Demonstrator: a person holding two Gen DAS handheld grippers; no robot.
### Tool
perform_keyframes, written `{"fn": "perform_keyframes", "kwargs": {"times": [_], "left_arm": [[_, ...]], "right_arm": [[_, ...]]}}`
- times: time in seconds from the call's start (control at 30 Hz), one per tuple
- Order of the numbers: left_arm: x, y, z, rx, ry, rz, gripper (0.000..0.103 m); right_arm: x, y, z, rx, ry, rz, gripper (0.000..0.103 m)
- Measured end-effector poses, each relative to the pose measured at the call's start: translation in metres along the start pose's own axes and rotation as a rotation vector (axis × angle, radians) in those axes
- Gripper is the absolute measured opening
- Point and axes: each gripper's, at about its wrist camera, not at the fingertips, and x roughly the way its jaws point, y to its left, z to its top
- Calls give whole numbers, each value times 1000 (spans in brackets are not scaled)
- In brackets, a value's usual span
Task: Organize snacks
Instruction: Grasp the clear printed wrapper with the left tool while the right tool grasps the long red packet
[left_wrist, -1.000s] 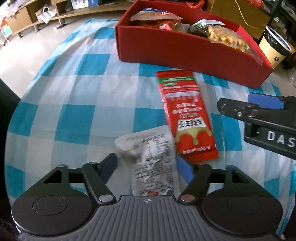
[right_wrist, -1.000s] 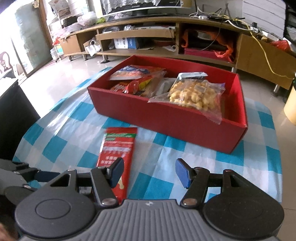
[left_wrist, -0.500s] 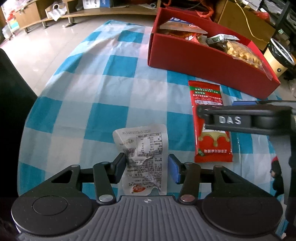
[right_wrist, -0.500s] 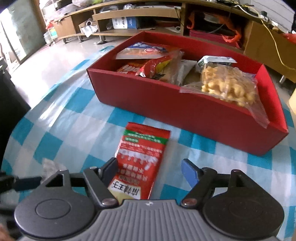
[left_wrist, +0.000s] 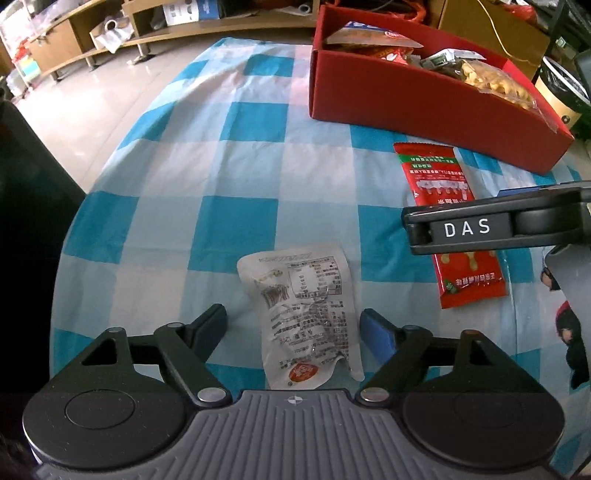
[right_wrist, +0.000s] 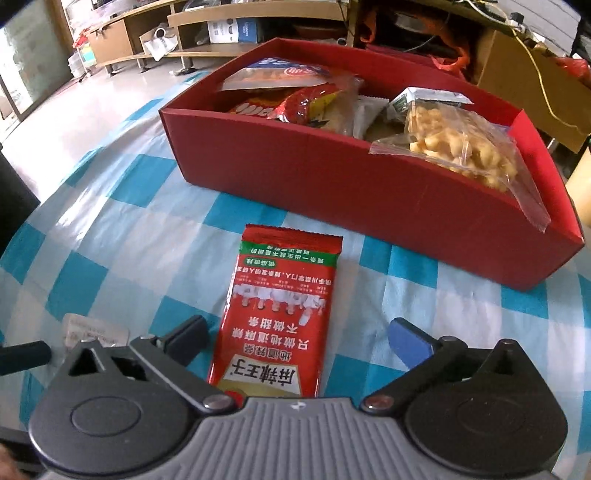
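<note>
Left gripper (left_wrist: 293, 326): we see it tilted steeply down over the tabletop (left_wrist: 236, 177); jaws have just been opening and stand apart, clear of the packet between them.
Right gripper (right_wrist: 301, 338): we find it angled down likewise; jaws have just been opening, now spread wide, touching nothing we can see. In the left wrist view its finger crosses above the red packet.
White packet (left_wrist: 306, 317): we note it flat on the checked cloth, pale and crinkled, printed side up, with a small red mark at its near end; it lies between the left jaws with a gap on each side.
Red packet (right_wrist: 280, 314): we note it flat on the cloth, long and narrow, green band at its far end, white lettering; its near end lies between the right jaws, closer to the left one.
Red box (right_wrist: 332, 177): just beyond the red packet, apart from it; we count several snack bags inside, one clear bag of yellow pieces leaning over the near wall.
</note>
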Motion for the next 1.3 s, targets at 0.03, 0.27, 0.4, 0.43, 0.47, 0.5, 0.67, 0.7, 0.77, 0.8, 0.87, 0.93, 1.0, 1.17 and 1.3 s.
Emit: {"fn": "perform_keyframes", "kwargs": {"times": [0.03, 0.27, 0.4, 0.43, 0.47, 0.5, 0.67, 0.7, 0.77, 0.8, 0.87, 0.93, 1.0, 1.17, 1.3], "left_arm": [[-1, 2, 0, -14, 0, -4, 82], [-5, 16, 3, -65, -3, -9, 62], [-13, 19, 4, -85, -21, -37, 57], [-14, 19, 4, -89, -27, -38, 57], [-15, 18, 4, -89, -32, -35, 56], [-17, 16, 5, -87, -34, -34, 56], [-29, 5, 8, -67, -80, -53, 56], [-32, 1, 9, -58, -95, -58, 56], [-37, -4, 10, -44, -111, -65, 56], [-39, -7, 11, -38, -118, -68, 56], [-42, -11, 13, -33, -128, -74, 56], [-44, -15, 15, -30, -135, -80, 56], [-47, -18, 17, -28, -146, -85, 56], [-55, -26, 21, -15, -177, -92, 56], [-61, -30, 23, -7, -192, -108, 56]], "right_arm": [[0, 0, 3, -2, 11, 0, 101], [-17, 13, -1, -78, -39, 35, 51], [-27, 5, -11, -69, -53, 45, 46], [-29, 2, -15, -64, -53, 47, 46], [-32, -2, -19, -55, -54, 44, 45], [-35, -6, -24, -45, -55, 42, 45], [-54, -26, -44, 15, -79, 38, 45], [-58, -30, -47, 26, -86, 35, 45], [-67, -37, -52, 46, -99, 32, 45], [-71, -40, -54, 54, -107, 30, 45], [-78, -44, -55, 69, -123, 26, 45], [-86, -48, -55, 79, -142, 20, 45], [-92, -51, -54, 86, -158, 18, 45], [-103, -55, -53, 97, -179, 8, 45], [-112, -55, -56, 97, -189, -9, 45]]}}
